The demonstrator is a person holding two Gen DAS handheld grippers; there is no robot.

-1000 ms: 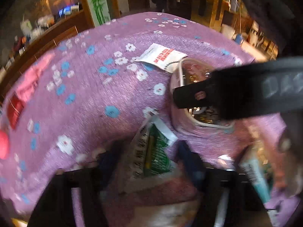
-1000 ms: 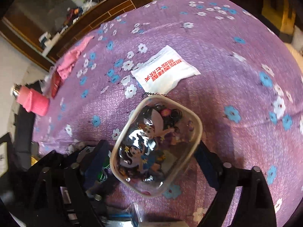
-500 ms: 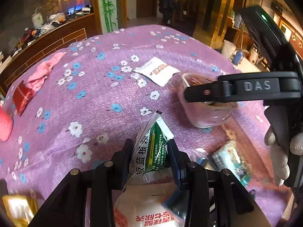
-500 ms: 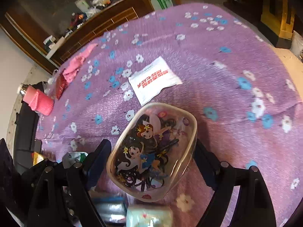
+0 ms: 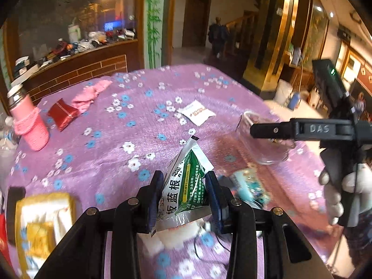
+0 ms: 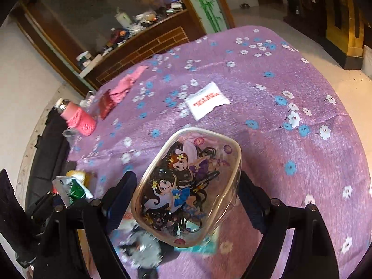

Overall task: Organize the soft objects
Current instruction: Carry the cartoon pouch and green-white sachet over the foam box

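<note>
both hand-held grippers lifted higher off the purple surface [image 5: 111, 144], green sachet [image 5: 186, 186] and cartoon pouch [image 6: 186, 186] raised along

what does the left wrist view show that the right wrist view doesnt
Only the left wrist view shows the yellow packet, a gloved hand on the right tongs' handle, and the left tongs shut on the green sachet.

Only the right wrist view shows the cartoon print on the clear pouch held in the right tongs.

Both show the white sachet, pink bottle, red packet and purple flowered cloth.
</note>
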